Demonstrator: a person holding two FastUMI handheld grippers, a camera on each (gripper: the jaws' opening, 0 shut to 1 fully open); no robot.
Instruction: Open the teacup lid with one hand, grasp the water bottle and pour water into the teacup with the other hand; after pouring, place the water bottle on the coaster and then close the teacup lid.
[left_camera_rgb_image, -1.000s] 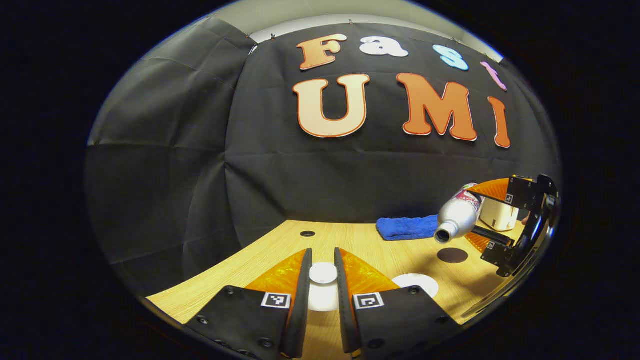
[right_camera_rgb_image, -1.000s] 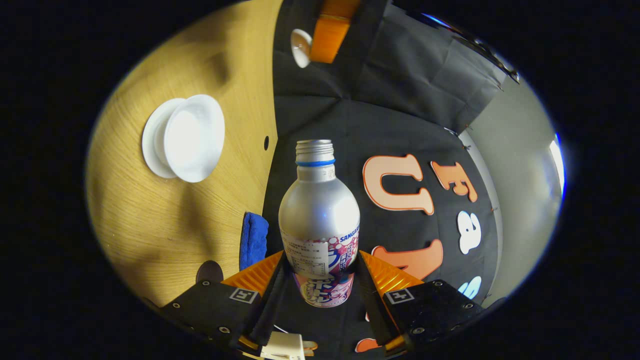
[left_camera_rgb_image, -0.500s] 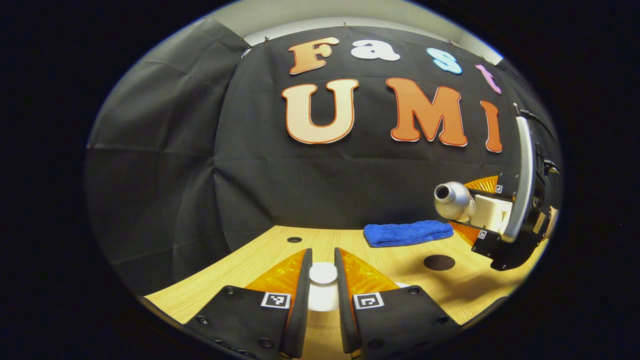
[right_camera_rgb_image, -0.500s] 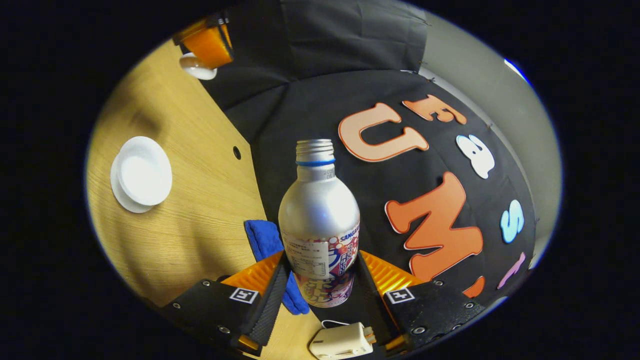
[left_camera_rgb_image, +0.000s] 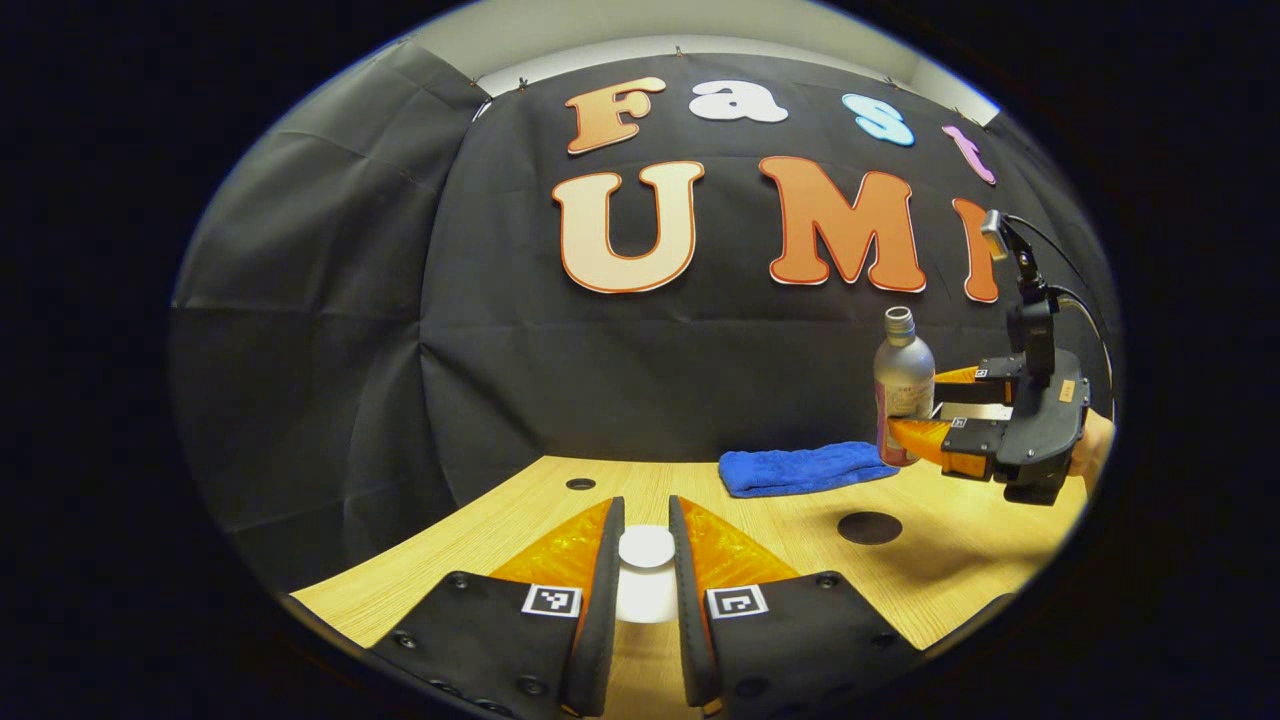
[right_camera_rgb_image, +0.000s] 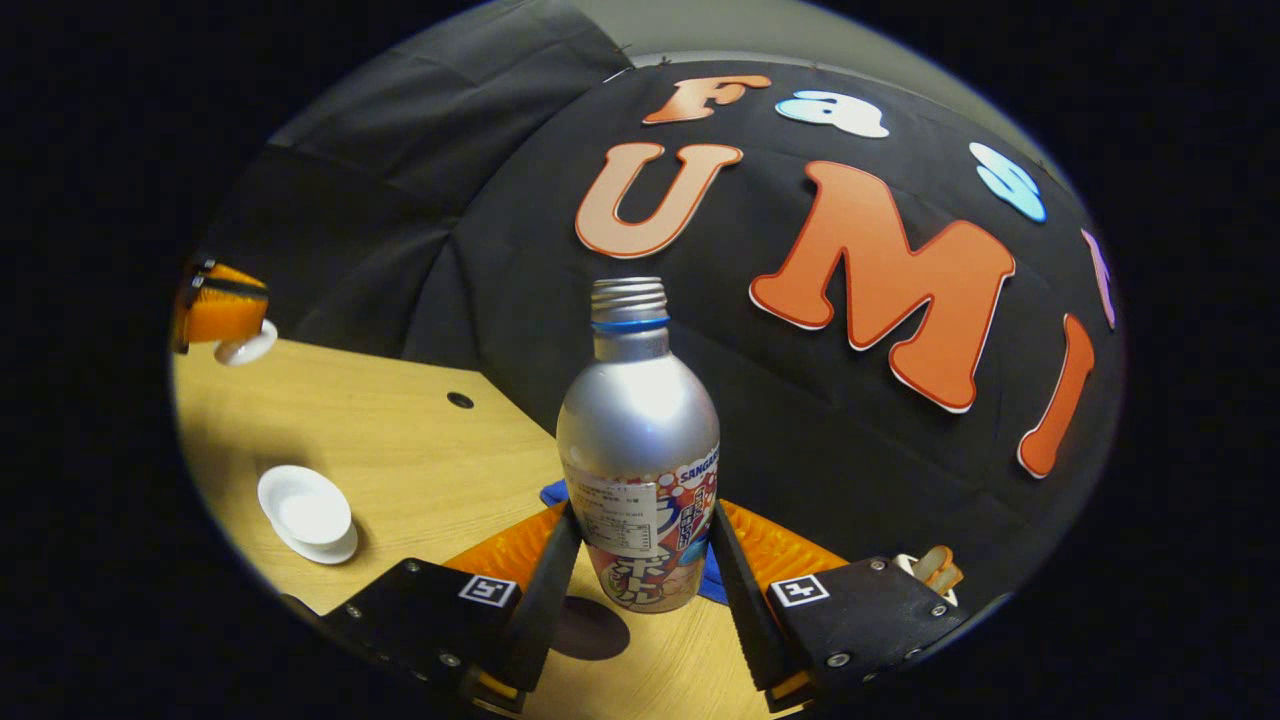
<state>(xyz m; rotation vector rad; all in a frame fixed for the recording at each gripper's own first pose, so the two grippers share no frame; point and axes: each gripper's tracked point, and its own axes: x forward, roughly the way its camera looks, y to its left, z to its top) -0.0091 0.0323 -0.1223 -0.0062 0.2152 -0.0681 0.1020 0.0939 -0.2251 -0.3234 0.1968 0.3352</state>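
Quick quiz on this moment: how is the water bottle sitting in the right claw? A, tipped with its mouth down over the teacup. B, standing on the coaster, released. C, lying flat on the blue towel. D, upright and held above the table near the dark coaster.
D: the water bottle stands upright, pinched by the right claw on both sides, above the table and clear of the dark round coaster.

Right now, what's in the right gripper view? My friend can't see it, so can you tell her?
The right gripper holds a silver bottle upright, its jaws pressing both sides, just above a dark round coaster on a wooden table. To the left sits an open white teacup, and farther back the left gripper holds the lid up.
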